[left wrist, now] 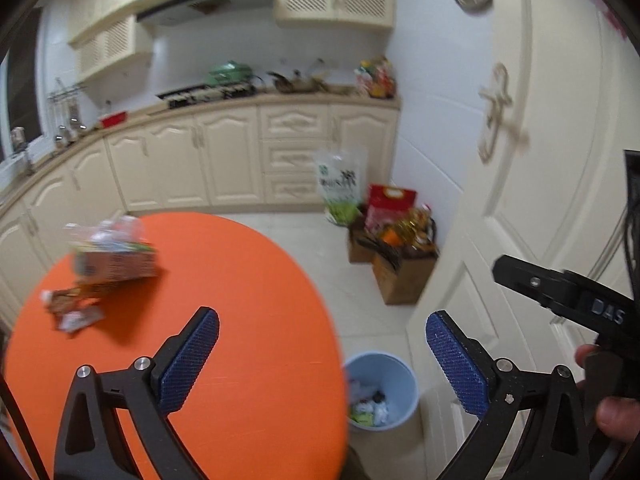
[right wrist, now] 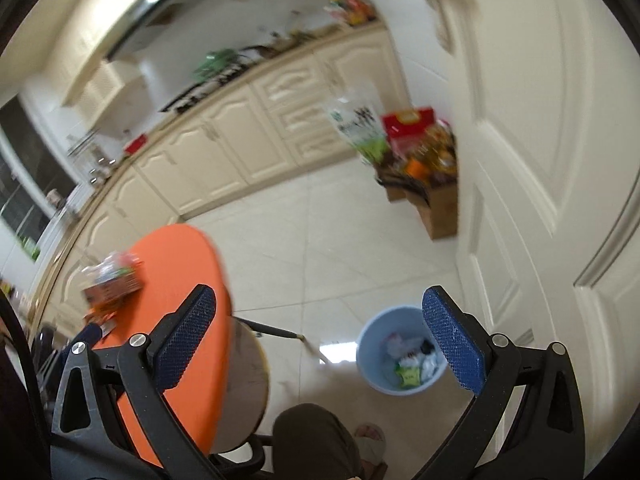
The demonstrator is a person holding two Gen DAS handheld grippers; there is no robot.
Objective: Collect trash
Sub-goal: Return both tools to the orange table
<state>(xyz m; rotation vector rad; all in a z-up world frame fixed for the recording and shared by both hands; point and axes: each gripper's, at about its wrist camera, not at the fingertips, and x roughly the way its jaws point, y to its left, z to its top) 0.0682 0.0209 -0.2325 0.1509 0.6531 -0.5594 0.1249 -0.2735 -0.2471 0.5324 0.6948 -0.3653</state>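
The left gripper (left wrist: 322, 356) is hanging over the near edge of the round orange table (left wrist: 248, 280), its blue-padded fingers (left wrist: 188, 364) spread wide with nothing between them. The trash is lying well ahead and to the left of it on the table: a small cardboard box (left wrist: 116, 266) with a crumpled clear plastic bag (left wrist: 106, 234) resting on top, and a few torn wrappers (left wrist: 72, 310) just in front of the box (all blurred, so the print cannot be read). None of it is touching the fingers.

The pale blue bin (left wrist: 384, 390) is standing on the tiled floor just beside the table's right edge, below and between the left gripper's fingers, already holding crumpled scraps.

The right gripper (right wrist: 320, 336) is also gaping empty, held off the table's right side over the floor. In its view the bin (right wrist: 400, 344) is sitting close against the inner side of its right finger, while the box (right wrist: 114, 288) and bag (right wrist: 116, 262) are lying on the table (right wrist: 180, 264) beyond its left finger, well apart.
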